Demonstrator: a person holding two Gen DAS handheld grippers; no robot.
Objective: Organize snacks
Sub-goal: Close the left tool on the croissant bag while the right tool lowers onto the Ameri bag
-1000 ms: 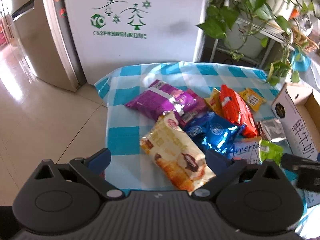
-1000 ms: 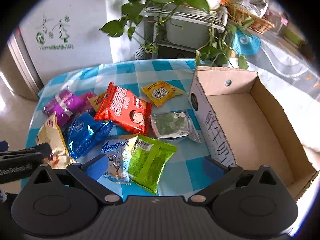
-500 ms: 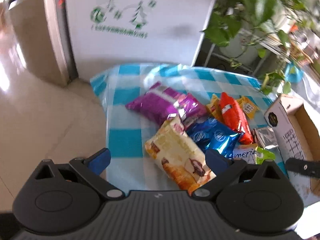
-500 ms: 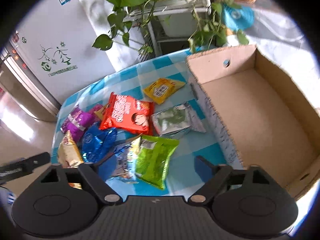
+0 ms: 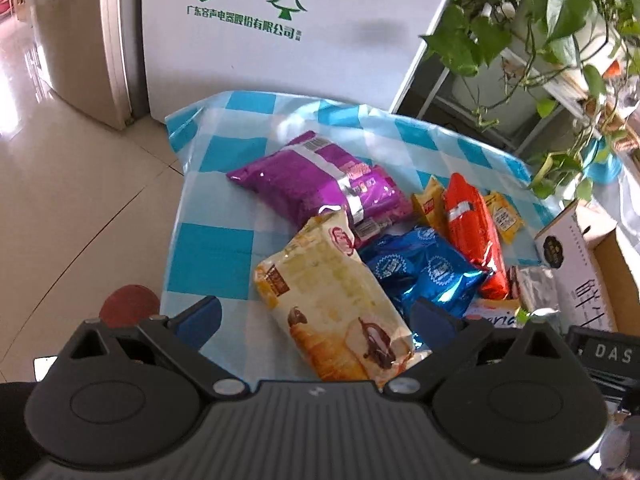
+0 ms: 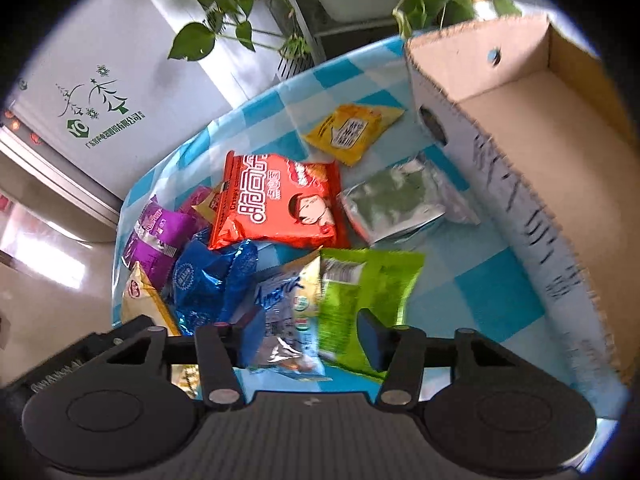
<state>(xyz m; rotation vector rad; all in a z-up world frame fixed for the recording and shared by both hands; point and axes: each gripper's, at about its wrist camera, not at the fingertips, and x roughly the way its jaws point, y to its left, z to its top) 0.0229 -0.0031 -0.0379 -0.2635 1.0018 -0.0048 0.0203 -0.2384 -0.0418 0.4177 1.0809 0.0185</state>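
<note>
Several snack packets lie on a blue-checked tablecloth [image 5: 216, 248]. My left gripper [image 5: 316, 318] is open over the near end of a cream croissant packet [image 5: 332, 300], with a purple packet [image 5: 320, 184] and a blue foil packet [image 5: 424, 276] beyond. My right gripper [image 6: 310, 338] is open, its fingers straddling a light-blue packet [image 6: 280, 320] and a green packet [image 6: 364, 296]. A red packet [image 6: 280, 200], a yellow packet [image 6: 352, 128] and a silver packet [image 6: 396, 204] lie farther off. An empty cardboard box [image 6: 560, 152] stands at the right.
A white appliance [image 5: 280, 20] with green tree print stands behind the table. A leafy plant on a rack [image 5: 540, 20] is at the back right. Tiled floor [image 5: 60, 200] lies left of the table edge. The box shows in the left wrist view [image 5: 580, 272].
My right gripper has dropped lower and closer to the light-blue and green packets, and its fingers have narrowed. My left gripper has moved nearer the croissant packet.
</note>
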